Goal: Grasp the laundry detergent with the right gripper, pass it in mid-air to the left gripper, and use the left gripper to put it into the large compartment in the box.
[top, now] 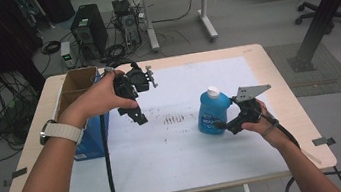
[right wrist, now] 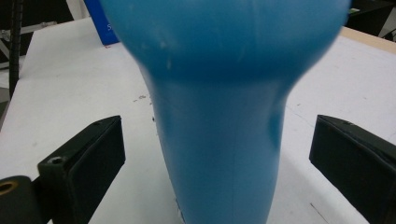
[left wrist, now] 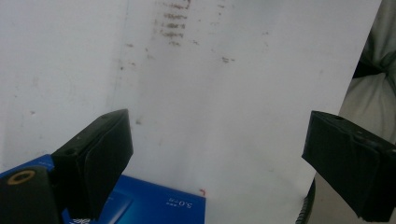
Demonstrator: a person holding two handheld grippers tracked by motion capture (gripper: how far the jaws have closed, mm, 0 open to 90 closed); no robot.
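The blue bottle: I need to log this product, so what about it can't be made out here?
- Blue bottle label text: too small in the high view.
- Its white cap and base: cut off by the edges of the right gripper view.
- Its side facing the right claw: close and blurred there.

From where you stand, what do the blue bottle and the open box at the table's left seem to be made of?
The blue bottle looks like smooth, slightly glossy plastic: even colour, a soft sheen and a moulded seam up its side, with a white cap. The open box looks like matte brown cardboard, judging by its dull inner walls and thin edges, with a printed blue outside.
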